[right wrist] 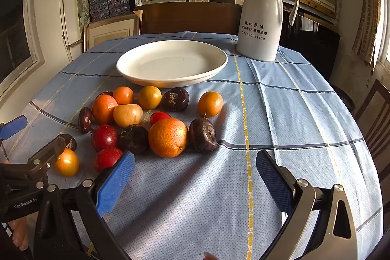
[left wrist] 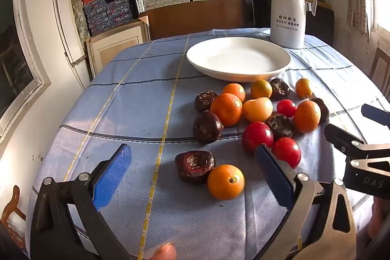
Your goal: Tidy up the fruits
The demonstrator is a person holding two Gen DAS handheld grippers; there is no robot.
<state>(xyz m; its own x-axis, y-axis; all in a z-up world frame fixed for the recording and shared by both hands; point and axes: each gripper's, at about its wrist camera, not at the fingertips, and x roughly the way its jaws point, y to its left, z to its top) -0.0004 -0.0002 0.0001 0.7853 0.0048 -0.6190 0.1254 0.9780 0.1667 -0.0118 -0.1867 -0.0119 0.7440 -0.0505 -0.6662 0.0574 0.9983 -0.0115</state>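
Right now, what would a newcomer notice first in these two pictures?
First, the pile of fruit on the blue checked tablecloth: oranges, red fruits and dark brown ones, lying loose. Behind it sits an empty white plate, and to its right a white thermos jug. Both grippers hover open near the fruit.

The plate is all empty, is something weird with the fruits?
Nothing is broken or spilled. The odd bit is that the white plate holds nothing while every fruit, like the big orange, lies loose on the blue tablecloth beside it. Both grippers are open and hold nothing.
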